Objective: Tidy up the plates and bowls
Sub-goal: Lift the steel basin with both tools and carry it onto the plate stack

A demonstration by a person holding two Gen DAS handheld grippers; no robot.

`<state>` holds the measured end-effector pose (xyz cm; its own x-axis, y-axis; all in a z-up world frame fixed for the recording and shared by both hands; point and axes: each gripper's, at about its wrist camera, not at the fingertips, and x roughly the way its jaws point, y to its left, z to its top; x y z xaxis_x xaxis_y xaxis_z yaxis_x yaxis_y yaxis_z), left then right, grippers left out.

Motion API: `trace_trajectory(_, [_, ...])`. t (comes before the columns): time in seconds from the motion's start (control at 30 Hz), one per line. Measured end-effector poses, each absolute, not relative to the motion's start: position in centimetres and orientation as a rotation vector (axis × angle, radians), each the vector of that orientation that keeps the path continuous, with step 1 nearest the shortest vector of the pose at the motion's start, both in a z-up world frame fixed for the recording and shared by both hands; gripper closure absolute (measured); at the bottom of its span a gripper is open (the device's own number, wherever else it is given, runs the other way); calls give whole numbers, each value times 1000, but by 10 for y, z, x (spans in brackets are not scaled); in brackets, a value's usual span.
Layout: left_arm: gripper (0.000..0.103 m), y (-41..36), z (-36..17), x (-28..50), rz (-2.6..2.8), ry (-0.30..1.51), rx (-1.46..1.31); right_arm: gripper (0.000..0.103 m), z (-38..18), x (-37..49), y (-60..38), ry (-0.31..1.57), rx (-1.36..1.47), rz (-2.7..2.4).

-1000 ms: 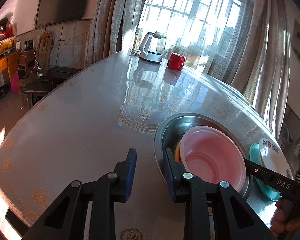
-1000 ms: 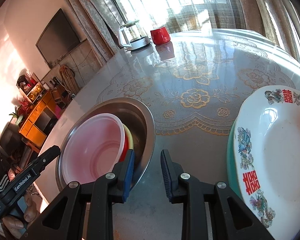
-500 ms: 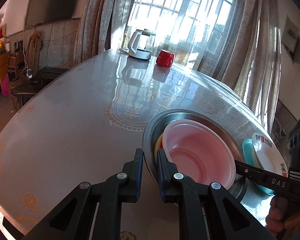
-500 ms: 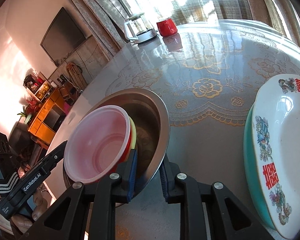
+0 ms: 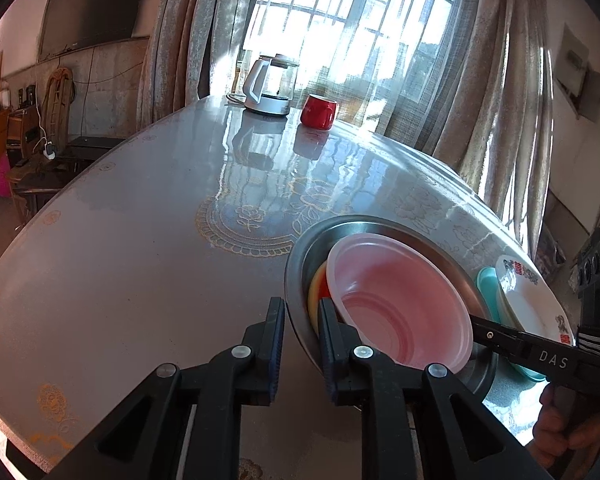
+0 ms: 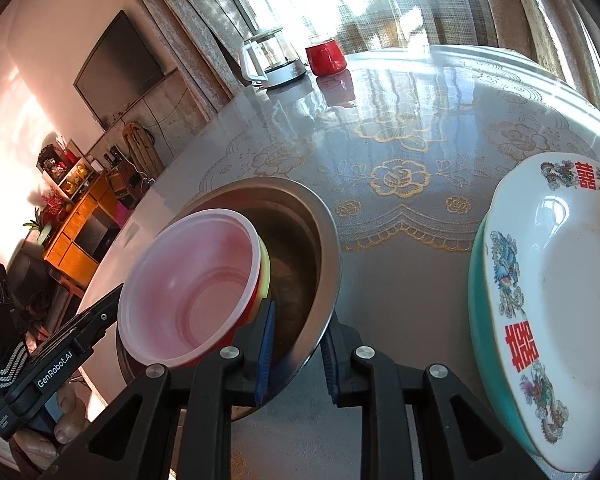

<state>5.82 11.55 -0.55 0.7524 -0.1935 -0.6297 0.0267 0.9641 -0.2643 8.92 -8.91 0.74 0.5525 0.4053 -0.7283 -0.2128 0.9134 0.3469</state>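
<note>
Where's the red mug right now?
In both wrist views the red mug stands at the table's far edge by the window, just right of the glass kettle.

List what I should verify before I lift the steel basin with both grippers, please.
1. Jaws of the left gripper astride the rim of the round steel basin: ok. They have just been opening, so whether the hold is firm: cannot tell.
2. Jaws of the right gripper astride the opposite rim: ok. Whether they press: cannot tell.
3. Translucent pink plastic bowl level in the basin: not ok, it sits tilted and off-centre.
4. White painted plate on the teal plate, apart from the basin: ok.
5. Glass kettle and red mug far from the basin: ok.
</note>
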Motion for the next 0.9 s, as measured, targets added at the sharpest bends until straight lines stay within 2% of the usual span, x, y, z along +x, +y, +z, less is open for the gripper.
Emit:
trace_trajectory(0.13, [80,117,-9,70,-129,723,-267,77,7,89,-93,911,239,358])
trace_trajectory(0.23, [88,118,-9,69,-154,725,-288,77,8,87,-91,902,214,356])
trace_trajectory(0.3, [88,116,-10,64,-153,715,-272,82,9,85,-89,893,201,360])
trace_trajectory(0.4, [87,118,-9,59,-172,714,-306,83,8,86,-90,890,200,351])
trace_trajectory(0.9, [87,106,18,41,-159,676,-293,83,28,71,-102,845,214,369])
